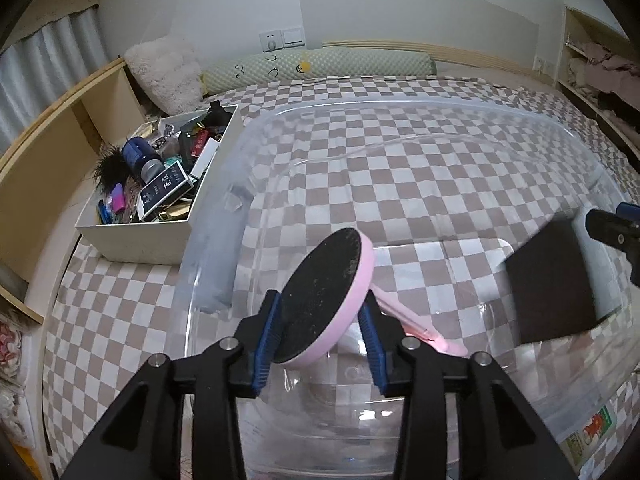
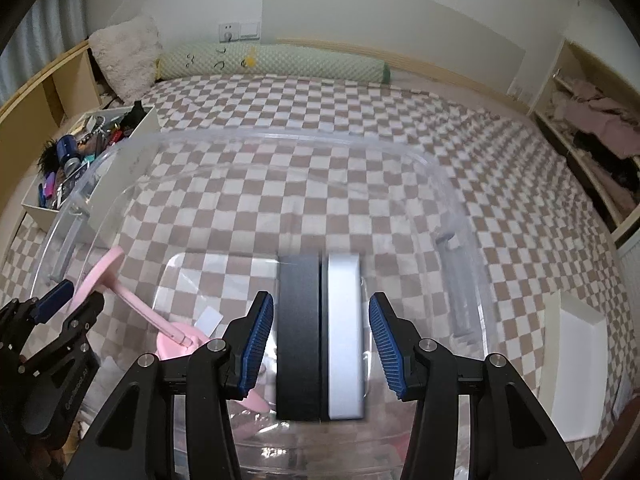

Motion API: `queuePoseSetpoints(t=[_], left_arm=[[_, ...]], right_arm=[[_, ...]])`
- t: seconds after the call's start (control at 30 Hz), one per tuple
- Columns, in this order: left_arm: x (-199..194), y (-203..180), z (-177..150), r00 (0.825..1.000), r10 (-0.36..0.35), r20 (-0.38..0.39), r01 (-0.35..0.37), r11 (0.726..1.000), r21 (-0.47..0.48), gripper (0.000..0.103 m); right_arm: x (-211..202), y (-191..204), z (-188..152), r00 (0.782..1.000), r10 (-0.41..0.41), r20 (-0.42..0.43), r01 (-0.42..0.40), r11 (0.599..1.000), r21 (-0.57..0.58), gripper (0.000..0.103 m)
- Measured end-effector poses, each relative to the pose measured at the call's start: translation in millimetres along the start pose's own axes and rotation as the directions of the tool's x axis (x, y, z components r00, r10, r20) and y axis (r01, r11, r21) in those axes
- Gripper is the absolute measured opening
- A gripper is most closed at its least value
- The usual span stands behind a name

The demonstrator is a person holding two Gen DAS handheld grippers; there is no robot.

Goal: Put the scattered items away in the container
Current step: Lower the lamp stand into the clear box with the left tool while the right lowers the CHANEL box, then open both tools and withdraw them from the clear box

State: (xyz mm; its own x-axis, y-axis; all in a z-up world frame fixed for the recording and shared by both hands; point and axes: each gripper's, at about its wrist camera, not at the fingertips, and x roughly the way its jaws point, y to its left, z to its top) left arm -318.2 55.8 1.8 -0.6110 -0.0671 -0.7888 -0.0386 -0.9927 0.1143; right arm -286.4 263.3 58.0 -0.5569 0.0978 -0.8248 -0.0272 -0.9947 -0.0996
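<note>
- Your left gripper [image 1: 323,336] has its blue-padded fingers [image 1: 265,344] clamped on the round head of a pink stand mirror [image 1: 325,294]; its dark face tilts up and left, and its pink stem runs down to a base inside the bin.
- The mirror hangs over the clear plastic storage bin [image 1: 400,106], which sits on the checkered bedspread [image 1: 120,320].
- Your right gripper [image 2: 321,350] has its fingers [image 2: 383,346] spread, with a visible gap on both sides of a black-and-white box [image 2: 320,340] that stands on edge between them, blurred, above the bin's floor.
- From the left wrist view, that box shows as a dark slab near the bin's right wall, just beside the right gripper's tip.
- A white cardboard box [image 1: 132,240] crammed with small items, among them a blue bottle [image 1: 138,158], sits on the bed touching the bin's left side.
- A shallow white tray [image 2: 576,368] lies on the bedspread to the right of the bin.
- A green bolster pillow [image 2: 272,62] lies along the headboard.
</note>
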Motion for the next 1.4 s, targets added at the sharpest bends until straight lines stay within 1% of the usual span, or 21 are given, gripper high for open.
queuePoseSetpoints(t=[0.03,0.1,0.33,0.47,0.6,0.67,0.7,0.73,0.87,0.93,1.23,1.27,1.3,1.33,1.37,1.4], left_arm=[[-1,1,0,1.000,-0.001,0.001,0.001,1.000,-0.004,0.044],[-2,2,1,1.000,-0.002,0.004,0.002,1.000,-0.011,0.045],[-12,6,3,1.000,-0.016,0.015,0.016,1.000,-0.016,0.045],[-12,7,2,1.000,-0.019,0.007,0.019,1.000,-0.004,0.045],[-12,9,1,1.000,-0.026,0.000,0.026,1.000,-0.011,0.046],[-14,8,1,1.000,-0.029,0.006,0.029,0.999,-0.013,0.063],[-16,7,1,1.000,-0.030,0.010,0.030,0.999,-0.013,0.081],[-17,7,1,1.000,-0.028,0.014,0.028,1.000,-0.014,0.086],[-23,4,2,0.999,-0.024,0.024,0.024,1.000,-0.019,0.089],[-25,3,2,0.999,-0.048,0.022,0.049,0.999,-0.023,0.099],[-31,10,5,0.993,-0.115,0.015,0.116,0.988,-0.102,0.099],[-32,11,5,0.993,-0.118,0.015,0.119,0.987,-0.105,0.099],[-32,10,5,0.993,-0.120,0.014,0.121,0.987,-0.104,0.099],[-32,10,5,0.993,-0.121,0.013,0.121,0.988,-0.100,0.099],[-33,10,5,0.993,-0.119,0.013,0.120,0.988,-0.097,0.099],[-33,10,5,0.993,-0.116,0.016,0.117,0.989,-0.093,0.099]], right_arm=[[-2,0,1,1.000,0.002,0.004,-0.002,1.000,0.002,0.050],[-5,0,3,1.000,0.006,0.009,-0.006,1.000,0.005,0.050],[-2,4,-2,1.000,-0.005,-0.009,0.005,1.000,-0.004,0.050],[1,6,-6,1.000,-0.005,-0.027,0.005,1.000,-0.005,0.050],[1,8,-8,0.999,0.002,-0.038,-0.002,1.000,-0.006,0.050],[0,9,-9,0.999,0.003,-0.038,-0.003,1.000,-0.006,0.050],[-1,9,-9,0.999,0.004,-0.038,-0.004,1.000,-0.007,0.050],[-1,10,-10,0.999,0.002,-0.038,-0.003,1.000,-0.009,0.050],[-3,9,-12,0.999,0.005,-0.037,-0.005,1.000,-0.005,0.050],[-3,7,-13,0.999,0.009,-0.040,-0.009,1.000,0.004,0.050],[1,3,-21,0.998,0.034,-0.050,-0.033,0.999,0.038,0.050],[1,3,-22,0.998,0.037,-0.049,-0.035,0.999,0.037,0.053],[1,3,-23,0.999,0.031,-0.037,-0.029,0.999,0.037,0.059],[0,4,-24,0.999,0.024,-0.025,-0.023,0.999,0.038,0.074],[-1,4,-25,1.000,0.017,-0.013,-0.016,0.999,0.038,0.082],[-3,4,-25,1.000,0.009,0.006,-0.010,0.999,0.038,0.083]])
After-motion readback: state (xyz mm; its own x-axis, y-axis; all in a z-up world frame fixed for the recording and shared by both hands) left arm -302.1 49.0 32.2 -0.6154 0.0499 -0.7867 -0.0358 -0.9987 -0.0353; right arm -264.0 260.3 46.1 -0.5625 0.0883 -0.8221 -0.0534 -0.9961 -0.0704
